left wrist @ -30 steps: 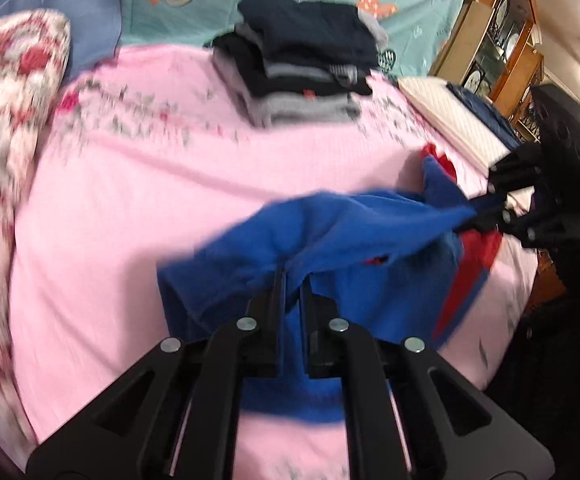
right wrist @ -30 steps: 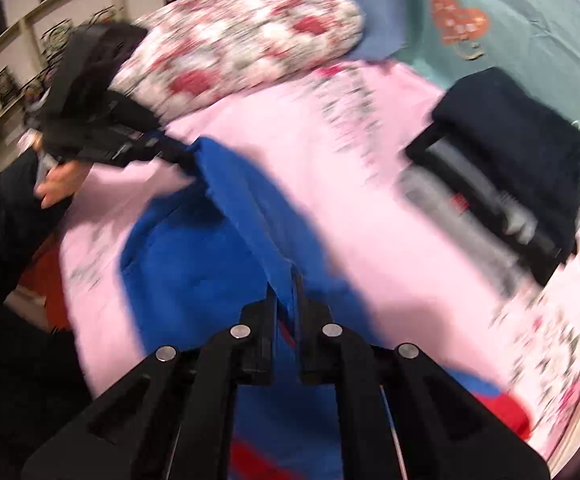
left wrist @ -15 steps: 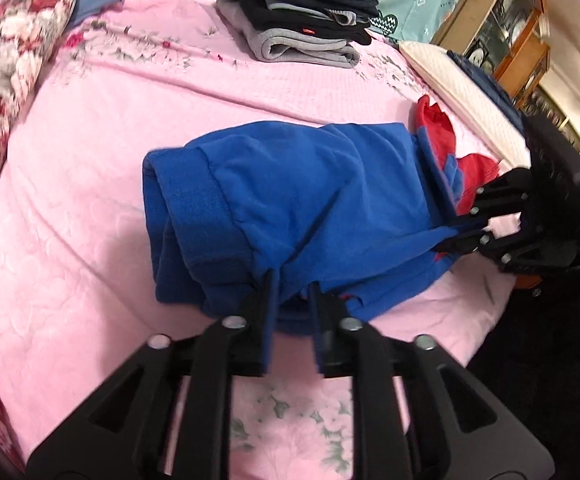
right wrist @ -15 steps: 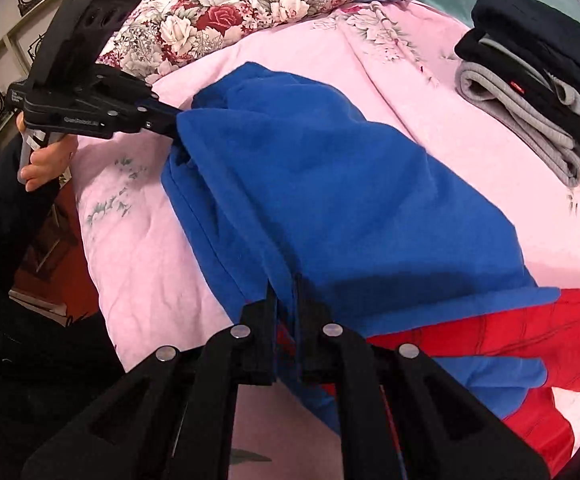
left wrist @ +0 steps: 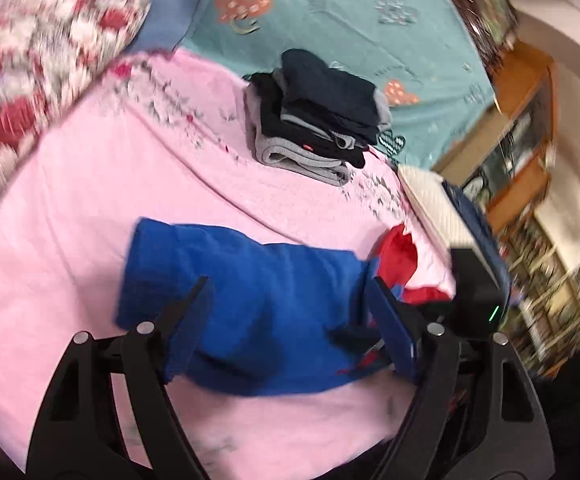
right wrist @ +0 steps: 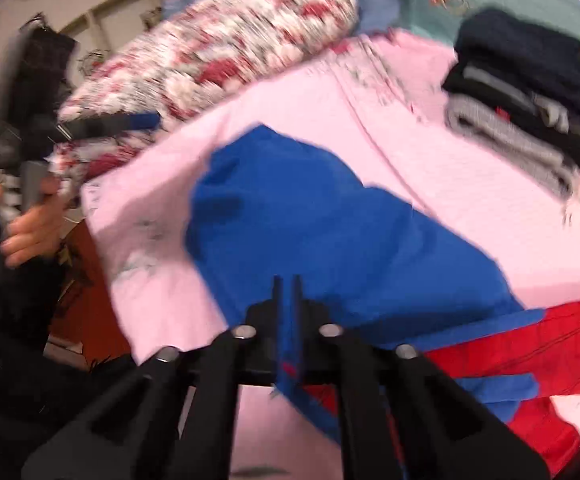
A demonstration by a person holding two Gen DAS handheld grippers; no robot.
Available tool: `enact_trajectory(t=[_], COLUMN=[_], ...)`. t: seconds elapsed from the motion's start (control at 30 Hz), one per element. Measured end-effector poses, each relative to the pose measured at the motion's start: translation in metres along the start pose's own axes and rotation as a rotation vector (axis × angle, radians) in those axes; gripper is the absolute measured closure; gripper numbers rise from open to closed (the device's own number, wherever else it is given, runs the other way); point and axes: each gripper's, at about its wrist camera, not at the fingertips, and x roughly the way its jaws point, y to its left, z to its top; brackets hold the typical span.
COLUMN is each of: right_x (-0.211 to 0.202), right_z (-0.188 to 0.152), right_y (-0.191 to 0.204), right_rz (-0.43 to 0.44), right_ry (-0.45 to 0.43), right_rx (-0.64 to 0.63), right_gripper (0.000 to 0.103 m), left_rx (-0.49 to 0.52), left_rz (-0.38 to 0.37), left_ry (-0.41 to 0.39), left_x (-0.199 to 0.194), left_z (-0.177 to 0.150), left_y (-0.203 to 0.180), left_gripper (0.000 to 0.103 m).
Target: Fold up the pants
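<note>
Blue pants held on one side only: the fold can be lost

Blue fleece is seen lying across the pink bed cover (left wrist: 90, 208), where the pants (left wrist: 258, 300) are folded along their length, with the red parts (left wrist: 399, 248) of the garment showing at the right end.

At the left, a floral pillow (left wrist: 30, 60) is placed at the edge of the bed. The left gripper (left wrist: 286, 312) is held above the pants with its fingers wide apart, and nothing is clamped between them. From this side the cloth is therefore not controlled.

Further right and behind, a stack of folded clothes (left wrist: 317, 120) in dark and grey colours is set on the bed cover, well apart from the pants.

At the right end, the right gripper (right wrist: 287, 308) is closed on the near edge of the blue pants, and a strip of the cloth is seen pinched between its fingers.

Several risks can be judged from this. If the right gripper is pulled while the left end is free, the whole garment may be dragged and the upper layer shifted off the lower one. The fleece is thick and soft, so the fold may open again. The pants lie near the bed edge, so a part may slide down. Both views are blurred, so a fine contact cannot be confirmed.
</note>
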Motion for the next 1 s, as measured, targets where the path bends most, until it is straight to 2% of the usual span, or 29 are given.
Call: enact_trajectory(t=[0.07, 0.13, 0.17, 0.2, 0.23, 0.27, 0.3, 0.33, 0.43, 0.5, 0.53, 0.57, 0.63, 0.77, 0.9, 1.0], right_x=[0.027, 0.04, 0.04, 0.038, 0.035, 0.032, 0.03, 0.028, 0.008, -0.022, -0.042, -0.055, -0.079, -0.097, -0.071, -0.053], right_z=[-0.004, -0.013, -0.016, -0.02, -0.022, -0.023, -0.024, -0.024, -0.023, -0.021, -0.02, -0.019, -0.016, -0.013, -0.012, -0.009], right_y=[0.0, 0.005, 0.01, 0.017, 0.023, 0.025, 0.024, 0.022, 0.006, -0.013, -0.03, -0.046, -0.092, -0.216, -0.303, -0.333], right_rz=[0.005, 0.088, 0.089, 0.061, 0.042, 0.04, 0.049, 0.056, 0.097, 0.055, -0.02, -0.081, -0.2, -0.405, -0.479, -0.537], right_ry=[0.076, 0.142, 0.139, 0.116, 0.105, 0.1, 0.095, 0.093, 0.076, 0.003, -0.034, -0.051, -0.05, 0.054, 0.202, 0.248], right_rx=[0.027, 0.063, 0.059, 0.038, 0.014, 0.014, 0.028, 0.05, 0.151, 0.205, 0.25, 0.297, 0.441, 0.763, 0.96, 1.035], right_gripper=[0.1, 0.1, 0.101, 0.101, 0.101, 0.101, 0.101, 0.101, 0.1, 0.082, 0.058, 0.05, 0.05, 0.049, 0.049, 0.049], left_rx=[-0.049, -0.095, -0.108, -0.132, -0.143, -0.145, -0.139, -0.137, -0.112, -0.101, -0.098, -0.095, -0.083, -0.057, -0.049, -0.045], left_rz=[-0.008, 0.012, 0.023, 0.062, 0.103, 0.159, 0.164, 0.162, 0.174, 0.173, 0.172, 0.17, 0.17, 0.168, 0.162, 0.15], left_ry=[0.041, 0.135, 0.166, 0.219, 0.251, 0.283, 0.278, 0.254, 0.227, 0.215, 0.21, 0.209, 0.209, 0.199, 0.191, 0.201], left_x=[0.023, 0.056, 0.064, 0.08, 0.089, 0.097, 0.097, 0.092, 0.084, 0.086, 0.086, 0.086, 0.085, 0.084, 0.082, 0.083], left_z=[-0.002, -0.011, -0.016, -0.026, -0.034, -0.046, -0.051, -0.054, -0.061, -0.064, -0.064, -0.063, -0.065, -0.065, -0.067, -0.065], left_y=[-0.002, -0.001, 0.001, 0.005, 0.009, 0.012, 0.013, 0.012, 0.008, 0.009, 0.009, 0.008, 0.007, 0.01, 0.009, 0.01], left_gripper=[0.042, 0.074, 0.079, 0.086, 0.089, 0.09, 0.093, 0.09, 0.089, 0.089, 0.09, 0.09, 0.09, 0.09, 0.09, 0.09])
